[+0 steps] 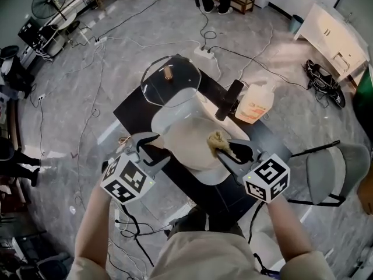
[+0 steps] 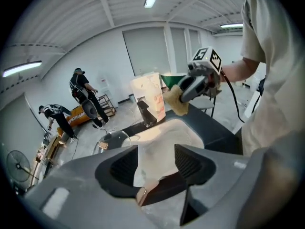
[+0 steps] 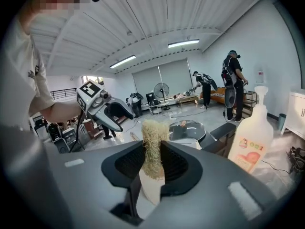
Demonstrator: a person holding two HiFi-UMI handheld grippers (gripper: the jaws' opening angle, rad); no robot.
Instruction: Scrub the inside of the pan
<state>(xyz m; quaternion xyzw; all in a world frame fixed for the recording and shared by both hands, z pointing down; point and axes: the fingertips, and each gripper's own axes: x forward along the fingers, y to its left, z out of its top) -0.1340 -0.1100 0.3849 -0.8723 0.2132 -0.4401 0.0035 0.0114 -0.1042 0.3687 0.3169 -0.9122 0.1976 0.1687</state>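
A white pan [image 1: 186, 134] with a cream inside sits on a black table [image 1: 137, 114], its black handle [image 1: 229, 98] pointing away. My right gripper [image 1: 223, 147] is shut on a tan fibrous scrub pad [image 1: 217, 139], held over the right side of the pan's inside. The pad [image 3: 153, 142] stands pinched between both pads of that gripper [image 3: 153, 161]. My left gripper [image 1: 158, 144] hangs open at the pan's left rim. In the left gripper view the pan [image 2: 162, 137] shows through the gap of that gripper [image 2: 156, 159], with nothing pressed between the jaws.
A glass lid [image 1: 169, 80] lies on the table behind the pan. An orange-labelled soap bottle [image 1: 254, 102] stands beside the handle. A grey chair [image 1: 332, 174] is at the right, and cables and a power strip [image 1: 204, 52] cross the floor. People stand far off.
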